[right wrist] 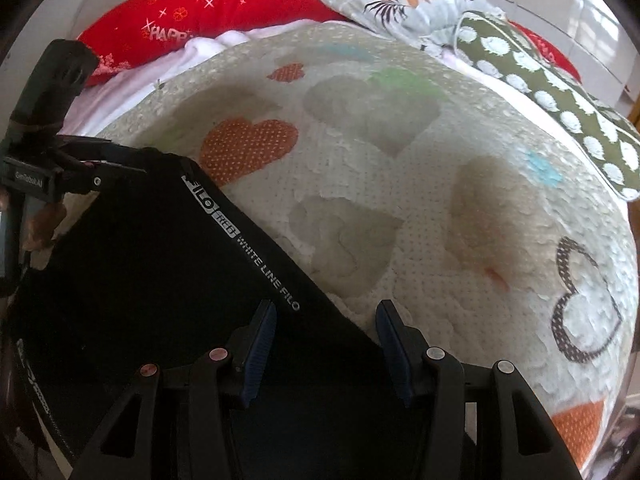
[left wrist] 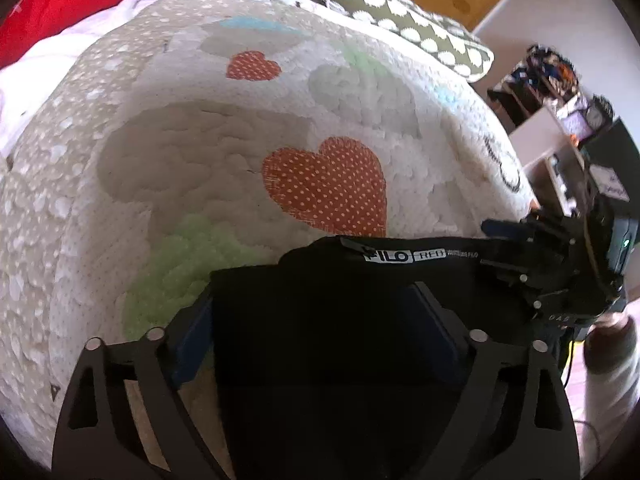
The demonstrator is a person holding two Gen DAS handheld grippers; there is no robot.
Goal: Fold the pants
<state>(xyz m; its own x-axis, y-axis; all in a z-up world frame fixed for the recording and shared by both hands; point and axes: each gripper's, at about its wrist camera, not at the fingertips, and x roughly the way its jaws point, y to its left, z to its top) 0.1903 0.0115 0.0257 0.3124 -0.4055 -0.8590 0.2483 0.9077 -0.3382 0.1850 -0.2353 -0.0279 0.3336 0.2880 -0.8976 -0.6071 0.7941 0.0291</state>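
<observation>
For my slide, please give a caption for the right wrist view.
Right gripper and left gripper hold black pants over a heart-patterned quilt.

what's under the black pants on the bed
The heart-patterned quilt lies under the black pants; an orange heart disappears beneath their edge. Whatever else they cover is hidden.

Black pants (left wrist: 332,320) cut off by the bottom edge and covering the left claw (left wrist: 312,320) fingertips, shelf clutter (left wrist: 548,76) blurred, right claw (right wrist: 326,344) grip unclear
</observation>
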